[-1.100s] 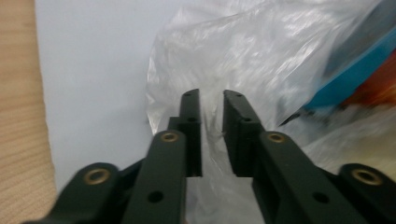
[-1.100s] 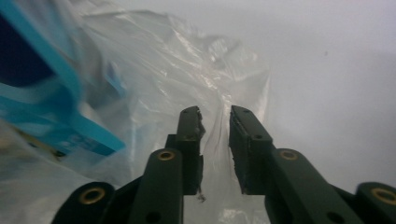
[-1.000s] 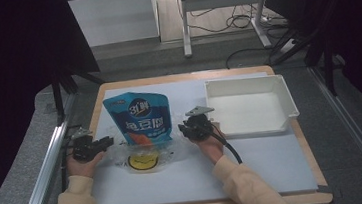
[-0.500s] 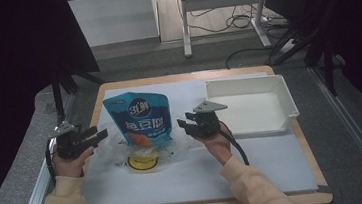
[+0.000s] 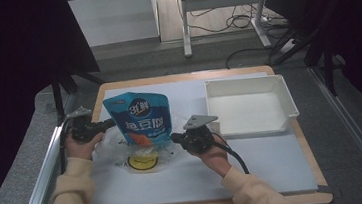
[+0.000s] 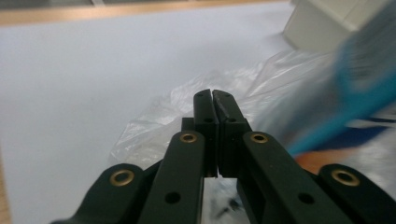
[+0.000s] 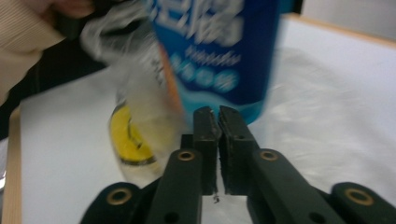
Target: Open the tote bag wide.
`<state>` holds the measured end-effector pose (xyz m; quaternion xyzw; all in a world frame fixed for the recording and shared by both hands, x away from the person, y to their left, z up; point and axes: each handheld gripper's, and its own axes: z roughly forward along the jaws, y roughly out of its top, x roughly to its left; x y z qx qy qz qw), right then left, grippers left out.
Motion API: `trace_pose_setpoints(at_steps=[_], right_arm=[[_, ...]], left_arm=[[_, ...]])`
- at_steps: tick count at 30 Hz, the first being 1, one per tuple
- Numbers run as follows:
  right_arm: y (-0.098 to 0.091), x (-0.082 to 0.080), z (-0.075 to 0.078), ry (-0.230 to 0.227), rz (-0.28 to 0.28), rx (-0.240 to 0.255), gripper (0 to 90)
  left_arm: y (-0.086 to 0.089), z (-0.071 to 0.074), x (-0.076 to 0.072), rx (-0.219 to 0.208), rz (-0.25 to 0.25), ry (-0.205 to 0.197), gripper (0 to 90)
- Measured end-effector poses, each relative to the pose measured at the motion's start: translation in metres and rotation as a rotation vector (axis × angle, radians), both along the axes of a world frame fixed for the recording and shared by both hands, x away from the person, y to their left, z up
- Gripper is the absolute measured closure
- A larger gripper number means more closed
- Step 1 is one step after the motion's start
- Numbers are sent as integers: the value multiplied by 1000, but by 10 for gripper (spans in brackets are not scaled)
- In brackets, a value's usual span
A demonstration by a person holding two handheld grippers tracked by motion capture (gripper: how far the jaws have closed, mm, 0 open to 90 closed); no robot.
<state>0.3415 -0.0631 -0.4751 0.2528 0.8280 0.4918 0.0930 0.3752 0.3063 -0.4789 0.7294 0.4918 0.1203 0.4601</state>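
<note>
2 grippers in my hands, both at the clear plastic bag [image 5: 141,151] on the white mat [image 5: 255,160].

Left gripper [image 5: 102,126]: black jaws pressed together, no gap at the tips. Crinkled bag film lies right under them in the left gripper view; can't tell if any is pinched.

Right gripper [image 5: 176,138]: jaws nearly touching, thin slit between the pads. Tips sit at the bag's right edge. Can't tell if film is caught there either.

Blue pouch [image 5: 143,118]: glossy, flat-sided, white lettering, orange patch low on the front. Stands upright between the 2 grippers, inside the thin wrinkled bag.

Yellow round disc [image 5: 142,161] with a dark rim lies flat just in front of the pouch, under the film.

White tray [image 5: 281,92]: rigid, rectangular, smooth walls, right of the pouch on the wooden table [image 5: 186,77].
</note>
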Motion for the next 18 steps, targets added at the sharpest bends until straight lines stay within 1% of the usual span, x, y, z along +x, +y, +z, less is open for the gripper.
trace_pose_setpoints(at_steps=[1,3,4,6,9,10,11,12,13,14,16,18], right_arm=[[5,1,-4,-1,10,-12,871],[11,4,-11,5,14,-26,881],[15,8,-16,18,12,-33,885],[20,15,-27,44,2,-57,887],[23,21,-42,82,-1,-85,888],[23,21,-42,82,-1,-85,888],[23,20,-49,105,6,-108,888],[22,19,-51,111,11,-121,889],[22,19,-51,111,11,-121,889],[21,17,-54,122,21,-133,889],[19,14,-56,124,32,-149,889],[16,11,-59,132,40,-158,890]], left_arm=[[-1,-4,4,8,0,10,894],[-2,-13,14,18,-2,34,895],[-1,-17,17,27,-7,44,895],[-2,-26,24,33,-11,63,895],[-5,-40,32,46,-23,88,895],[-5,-40,32,46,-23,88,895],[-8,-51,38,67,-35,104,895],[-10,-54,40,77,-41,111,895],[-10,-54,40,77,-41,111,895],[-12,-59,44,85,-43,118,895],[-14,-65,49,84,-41,127,896],[-14,-71,53,95,-40,136,896]])
